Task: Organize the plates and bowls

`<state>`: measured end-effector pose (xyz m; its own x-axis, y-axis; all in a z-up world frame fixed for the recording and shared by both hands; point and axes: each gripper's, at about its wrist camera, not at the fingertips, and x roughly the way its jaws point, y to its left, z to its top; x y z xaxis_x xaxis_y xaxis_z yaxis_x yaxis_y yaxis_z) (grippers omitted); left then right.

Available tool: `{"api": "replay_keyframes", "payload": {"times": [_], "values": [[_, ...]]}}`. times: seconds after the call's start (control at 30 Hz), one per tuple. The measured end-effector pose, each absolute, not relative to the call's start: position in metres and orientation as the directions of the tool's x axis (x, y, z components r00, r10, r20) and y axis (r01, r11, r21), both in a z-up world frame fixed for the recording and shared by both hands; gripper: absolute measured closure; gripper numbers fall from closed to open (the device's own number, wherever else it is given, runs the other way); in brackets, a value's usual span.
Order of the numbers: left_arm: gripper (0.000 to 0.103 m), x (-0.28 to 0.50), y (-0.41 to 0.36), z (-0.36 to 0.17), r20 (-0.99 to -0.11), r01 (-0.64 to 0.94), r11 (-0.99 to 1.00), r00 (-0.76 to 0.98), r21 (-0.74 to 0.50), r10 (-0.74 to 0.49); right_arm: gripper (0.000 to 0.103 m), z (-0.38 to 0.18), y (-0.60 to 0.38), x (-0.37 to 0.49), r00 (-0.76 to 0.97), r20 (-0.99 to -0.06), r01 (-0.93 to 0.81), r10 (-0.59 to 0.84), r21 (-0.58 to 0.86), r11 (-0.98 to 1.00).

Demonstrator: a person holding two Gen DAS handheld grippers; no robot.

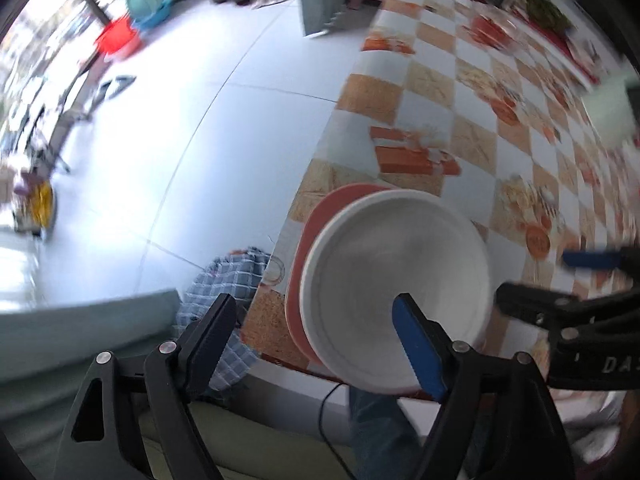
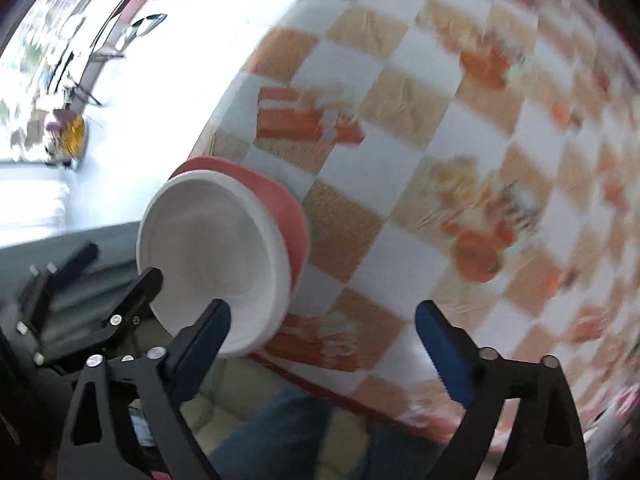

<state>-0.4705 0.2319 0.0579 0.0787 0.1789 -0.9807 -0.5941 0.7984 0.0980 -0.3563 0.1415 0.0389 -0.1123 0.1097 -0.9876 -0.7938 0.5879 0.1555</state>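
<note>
A white bowl (image 1: 396, 280) sits nested on a red plate or bowl (image 1: 316, 224) at the near corner of the checkered table (image 1: 460, 92). The stack also shows in the right wrist view, the white bowl (image 2: 216, 256) and the red rim (image 2: 288, 216). My left gripper (image 1: 316, 320) is open, its right fingertip in front of the bowl and its left one off the table edge. My right gripper (image 2: 324, 324) is open and empty, just right of the stack. It shows in the left wrist view (image 1: 560, 280) at the right.
The table carries an orange and white checkered cloth (image 2: 440, 128). The tiled floor (image 1: 180, 120) lies to the left, with red and teal basins (image 1: 120, 36) far off. A blue checkered cloth (image 1: 228, 280) and a green cushion (image 1: 80, 340) lie near me. Both views are motion-blurred.
</note>
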Motion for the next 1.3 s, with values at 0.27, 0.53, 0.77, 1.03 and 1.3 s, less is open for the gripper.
{"api": "replay_keyframes", "payload": {"times": [0.27, 0.53, 0.77, 1.03, 1.3], "values": [[0.020, -0.456, 0.193, 0.101, -0.955, -0.461, 0.875, 0.160, 0.151, 0.249, 0.001, 0.075, 0.116, -0.355, -0.089, -0.979, -0.811, 0.185, 0.179, 0.557], [0.020, -0.444, 0.184, 0.116, -0.964, -0.425, 0.898, 0.173, 0.113, 0.203, 0.001, 0.100, 0.095, -0.349, -0.057, -0.974, -0.790, 0.220, 0.179, 0.587], [0.020, -0.446, 0.183, 0.123, -0.967, -0.432, 0.893, 0.147, 0.128, 0.209, 0.001, 0.101, 0.098, -0.352, -0.059, -0.976, -0.804, 0.208, 0.170, 0.570], [0.019, -0.453, 0.184, 0.128, -0.963, -0.458, 0.876, 0.132, 0.151, 0.235, 0.001, 0.107, 0.112, -0.361, -0.057, -0.975, -0.840, 0.215, 0.163, 0.517], [0.020, -0.455, 0.186, 0.129, -0.961, -0.477, 0.863, 0.118, 0.166, 0.250, 0.001, 0.107, 0.117, -0.362, -0.068, -0.975, -0.850, 0.212, 0.167, 0.499]]}}
